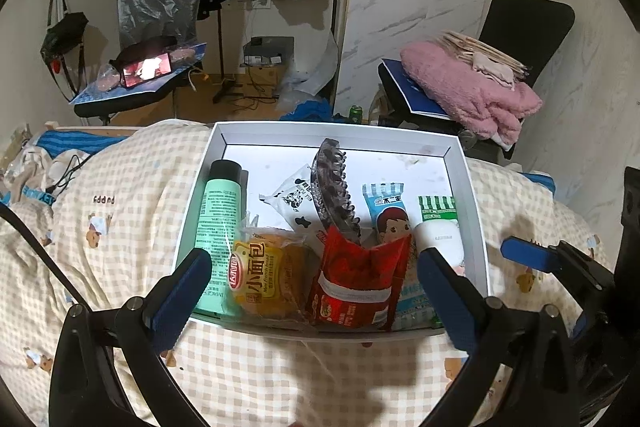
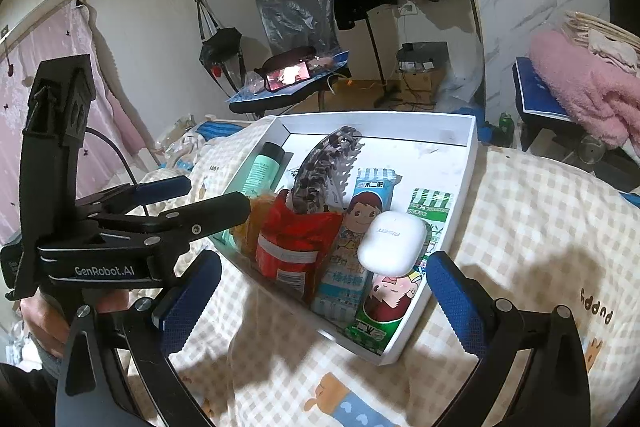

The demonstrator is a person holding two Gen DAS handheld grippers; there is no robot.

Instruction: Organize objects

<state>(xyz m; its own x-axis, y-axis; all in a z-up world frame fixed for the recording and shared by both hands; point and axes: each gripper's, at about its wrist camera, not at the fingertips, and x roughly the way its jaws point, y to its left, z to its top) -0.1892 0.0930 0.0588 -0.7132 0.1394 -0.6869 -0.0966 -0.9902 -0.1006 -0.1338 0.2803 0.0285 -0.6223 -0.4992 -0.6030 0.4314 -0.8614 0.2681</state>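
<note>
One white cardboard box (image 1: 474, 211) sits on a checked quilt (image 1: 120, 227), holding one green tube (image 1: 218, 223), one mottled claw clip (image 1: 334, 191), one glossy red packet (image 1: 356, 283). Left gripper (image 1: 314, 267) and right gripper (image 2: 324, 279) both spread, empty.

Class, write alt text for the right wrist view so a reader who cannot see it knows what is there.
A white box on a checked quilt holds a hair claw, a red snack packet, a green tube, candy packets and a small white case. The open right gripper frames its near edge; the left gripper, also open, reaches in beside it.
</note>
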